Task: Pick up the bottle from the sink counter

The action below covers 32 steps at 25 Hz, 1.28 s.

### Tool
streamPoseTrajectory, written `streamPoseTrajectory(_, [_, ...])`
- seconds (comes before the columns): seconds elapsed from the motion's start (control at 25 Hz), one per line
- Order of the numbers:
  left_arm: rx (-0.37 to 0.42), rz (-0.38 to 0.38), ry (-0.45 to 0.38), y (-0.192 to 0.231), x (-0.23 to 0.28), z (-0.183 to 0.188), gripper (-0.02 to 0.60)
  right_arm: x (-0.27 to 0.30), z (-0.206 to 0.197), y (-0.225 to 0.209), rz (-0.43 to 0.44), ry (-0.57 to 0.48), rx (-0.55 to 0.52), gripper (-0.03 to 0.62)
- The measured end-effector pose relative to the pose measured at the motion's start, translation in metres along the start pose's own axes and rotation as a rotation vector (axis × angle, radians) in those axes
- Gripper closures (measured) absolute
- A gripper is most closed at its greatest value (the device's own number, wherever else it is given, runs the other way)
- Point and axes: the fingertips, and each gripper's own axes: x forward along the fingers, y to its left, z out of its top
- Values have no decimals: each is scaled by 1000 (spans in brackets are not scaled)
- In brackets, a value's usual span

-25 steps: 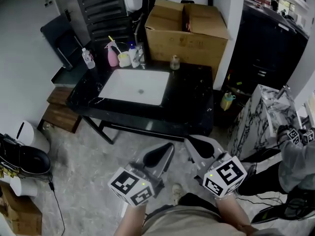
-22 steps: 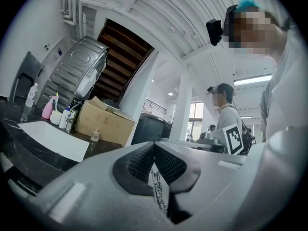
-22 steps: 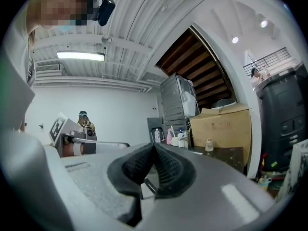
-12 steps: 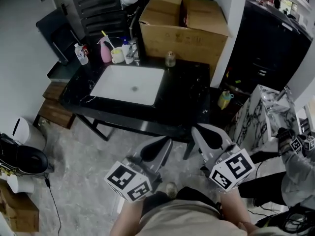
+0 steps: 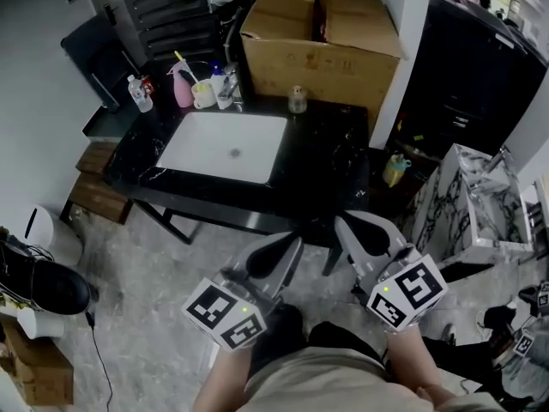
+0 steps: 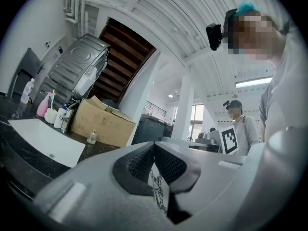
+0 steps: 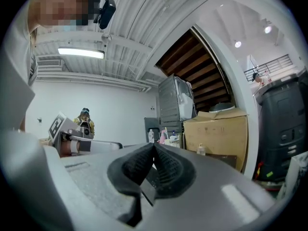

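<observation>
The bottle (image 5: 135, 93) stood at the back-left corner of the sink surface (image 5: 330, 174), beside a pink sprayer (image 5: 183, 90). The left gripper (image 5: 273, 269) and right gripper (image 5: 364, 237) were held level, short of the near edge. Their fingers were together and empty, judged a carrying posture for the approach.

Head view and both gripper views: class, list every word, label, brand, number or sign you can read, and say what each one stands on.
No text in any view can be read.
Cardboard box: faint marks on its front, too blurred to read.
Clear bottle: any label is too small to read.
Square markers: black-and-white patterns only, no letters or numbers.
</observation>
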Motion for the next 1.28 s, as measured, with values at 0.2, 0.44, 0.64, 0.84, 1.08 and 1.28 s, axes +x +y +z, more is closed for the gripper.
streamPoseTrajectory(0.2, [8, 15, 32, 18, 8, -8, 575, 10, -9, -8, -3, 13, 10, 591])
streamPoseTrajectory(0.44, [-38, -13, 18, 50, 26, 2, 574, 37, -12, -26, -26, 26, 12, 591])
streamPoseTrajectory(0.64, [-43, -23, 29, 91, 49, 7, 574, 73, -10, -44, -41, 30, 6, 591])
streamPoseTrajectory(0.84, [-48, -61, 62, 130, 81, 13, 575, 113, -12, -71, -68, 40, 10, 591])
streamPoseTrajectory(1.08, [-40, -118, 91, 169, 121, 25, 575, 154, -4, -98, -99, 27, 19, 591])
streamPoseTrajectory(1.28, [-33, -173, 129, 196, 150, 29, 574, 182, -1, -121, -152, 10, 29, 591])
